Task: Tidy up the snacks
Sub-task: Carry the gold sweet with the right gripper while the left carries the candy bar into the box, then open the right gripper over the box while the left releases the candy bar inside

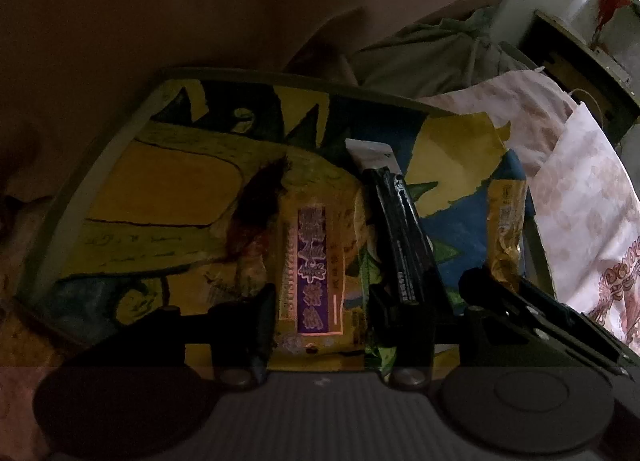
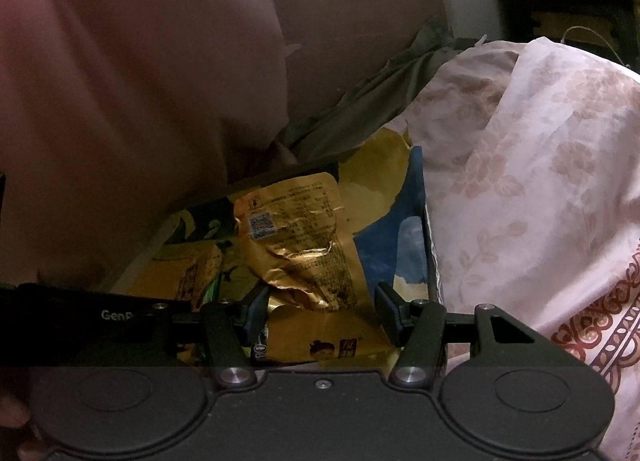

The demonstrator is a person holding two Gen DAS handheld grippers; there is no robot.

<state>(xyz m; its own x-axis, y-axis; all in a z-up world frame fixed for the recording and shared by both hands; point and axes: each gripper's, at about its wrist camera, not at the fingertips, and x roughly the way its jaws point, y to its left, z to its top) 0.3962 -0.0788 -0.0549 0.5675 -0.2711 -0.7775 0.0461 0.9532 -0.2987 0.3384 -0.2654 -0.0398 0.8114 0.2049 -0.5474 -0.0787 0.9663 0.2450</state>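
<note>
Gold foil snack packet [image 2: 296, 245] lies crumpled on the cartoon-printed tray [image 1: 100, 165], between the half-open jaws of the right claw [image 2: 320, 313]; whether the pads press it I cannot tell. On the tray's near side, the left claw [image 1: 320, 321] straddles a yellow snack packet [image 1: 316, 261], apparently not pinching. Sorting seems mid-way; next comes a firm grip.

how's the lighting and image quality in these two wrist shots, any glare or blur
Left wrist view: dim, fisheye-bent tray rim, the yellow snack packet with purple label readable, daylight blown out top right. Right wrist view: brighter, glare creases on the gold foil packet, blurred pink sleeve close up at left.
</note>
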